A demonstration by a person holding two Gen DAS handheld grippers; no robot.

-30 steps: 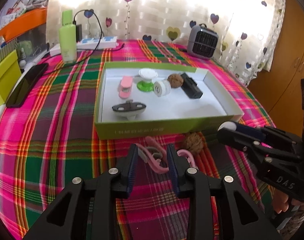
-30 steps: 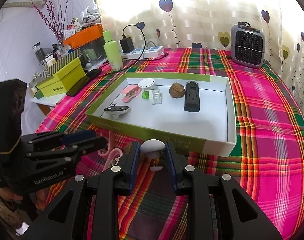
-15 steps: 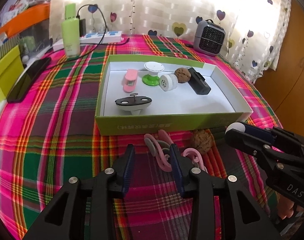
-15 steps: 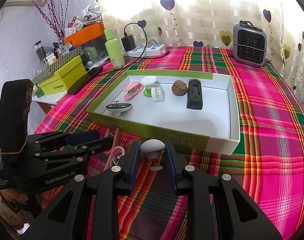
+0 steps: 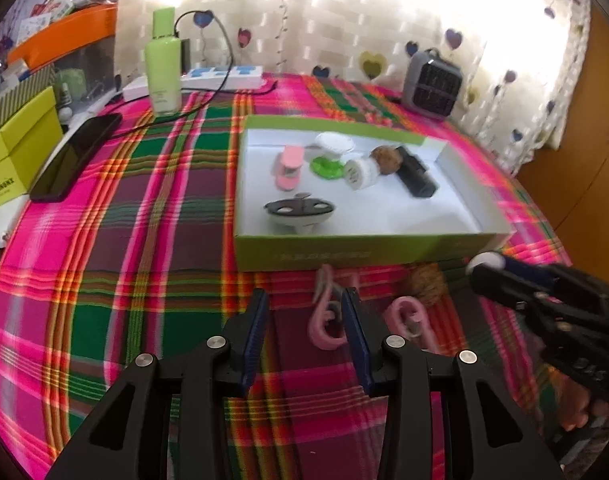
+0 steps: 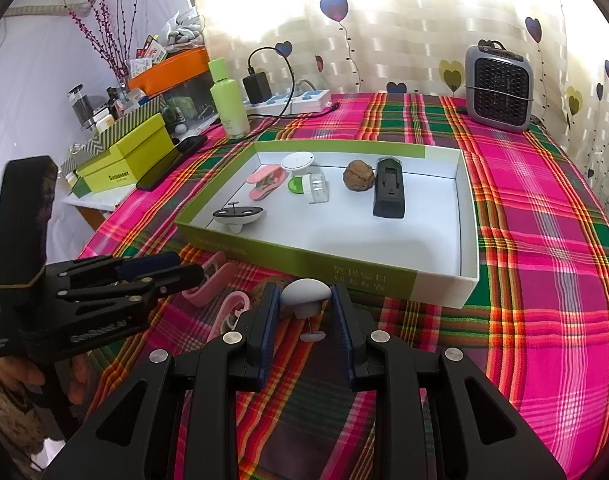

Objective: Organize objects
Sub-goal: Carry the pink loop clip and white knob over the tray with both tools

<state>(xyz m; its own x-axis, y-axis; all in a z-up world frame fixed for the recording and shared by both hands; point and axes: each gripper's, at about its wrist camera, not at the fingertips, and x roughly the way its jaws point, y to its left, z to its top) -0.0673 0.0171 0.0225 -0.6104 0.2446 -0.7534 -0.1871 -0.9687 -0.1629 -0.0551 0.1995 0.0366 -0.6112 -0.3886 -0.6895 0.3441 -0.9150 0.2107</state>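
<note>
A white mushroom-shaped suction hook [image 6: 303,298] is clamped in the right hand-held gripper [image 6: 303,320] above the plaid counter [image 6: 544,280]. The left hand-held gripper [image 5: 304,336] is held released, empty, beside pink clips [image 5: 324,320]. Beyond, sorted items are contained in the green tray [image 6: 470,240].

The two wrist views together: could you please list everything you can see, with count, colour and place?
box: 1, green with white inside, centre of the table
walnut in box: 1, brown
black device: 1, in box
pink clip in box: 1
walnut on cloth: 1, brown, before the box
pink clips on cloth: 2, before the box
heater: 1, grey, far right
bottle: 1, light green, far left
phone: 1, black, left edge
left hand-held gripper: open
right hand-held gripper: shut on white knob
</note>
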